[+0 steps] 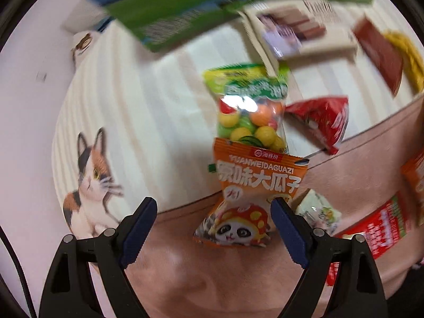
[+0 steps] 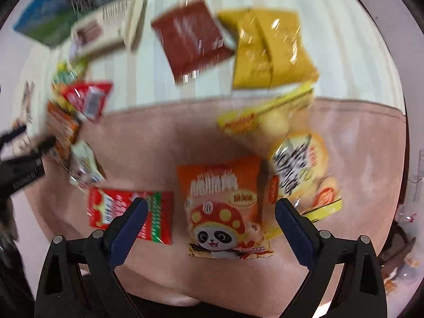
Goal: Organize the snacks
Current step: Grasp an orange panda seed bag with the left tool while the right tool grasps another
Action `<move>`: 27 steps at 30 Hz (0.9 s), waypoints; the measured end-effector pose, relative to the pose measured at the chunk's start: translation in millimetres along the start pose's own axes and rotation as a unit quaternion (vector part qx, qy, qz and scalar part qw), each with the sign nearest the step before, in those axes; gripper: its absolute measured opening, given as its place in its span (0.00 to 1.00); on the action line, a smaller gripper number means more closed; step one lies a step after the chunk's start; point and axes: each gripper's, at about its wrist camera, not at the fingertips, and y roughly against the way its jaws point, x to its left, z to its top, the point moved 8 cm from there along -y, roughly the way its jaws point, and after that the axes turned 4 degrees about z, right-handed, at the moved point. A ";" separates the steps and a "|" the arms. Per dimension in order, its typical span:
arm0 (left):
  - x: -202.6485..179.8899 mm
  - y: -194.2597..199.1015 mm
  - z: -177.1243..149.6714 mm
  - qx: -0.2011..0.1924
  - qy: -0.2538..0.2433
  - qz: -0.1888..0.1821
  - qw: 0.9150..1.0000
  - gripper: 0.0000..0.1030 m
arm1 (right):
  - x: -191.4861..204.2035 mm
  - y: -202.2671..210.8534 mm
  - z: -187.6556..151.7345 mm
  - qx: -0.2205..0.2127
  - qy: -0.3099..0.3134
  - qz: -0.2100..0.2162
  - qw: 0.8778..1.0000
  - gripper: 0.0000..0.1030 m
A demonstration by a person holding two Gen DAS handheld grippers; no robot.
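Barely started: both the left hand-held gripper (image 1: 213, 213) and right hand-held gripper (image 2: 210, 214) open and empty, over orange panda-print foil snack packets (image 1: 254, 185) (image 2: 225, 206), snacks loose across pink surface (image 2: 148, 137).

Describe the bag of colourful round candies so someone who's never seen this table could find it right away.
Start at the cream striped mat with cats printed on it, and go to its edge nearest the pink cloth. The candy bag lies there, its lower end under an orange panda packet. It alone has a clear window showing yellow, green and orange balls.
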 end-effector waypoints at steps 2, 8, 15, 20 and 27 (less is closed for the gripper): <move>-7.6 -10.3 1.7 0.012 -0.018 -0.006 1.000 0.85 | 1.4 -12.8 -4.7 0.011 0.008 -0.012 1.000 0.93; -22.8 -21.5 -4.6 0.025 -0.019 -0.052 0.998 0.78 | 4.7 -41.0 -20.3 0.043 0.019 -0.028 0.999 0.68; -12.1 -35.6 -42.5 0.076 0.104 -0.136 0.982 0.62 | -0.9 -40.7 -29.8 0.018 -0.025 0.020 0.999 0.61; 4.7 -46.1 -85.5 0.127 0.240 -0.230 0.935 0.62 | 2.1 -32.9 -27.8 -0.008 -0.035 0.055 0.998 0.60; 4.3 -66.4 -86.9 0.134 0.232 -0.234 0.934 0.62 | 15.3 -53.5 -18.7 0.010 -0.047 0.085 0.995 0.76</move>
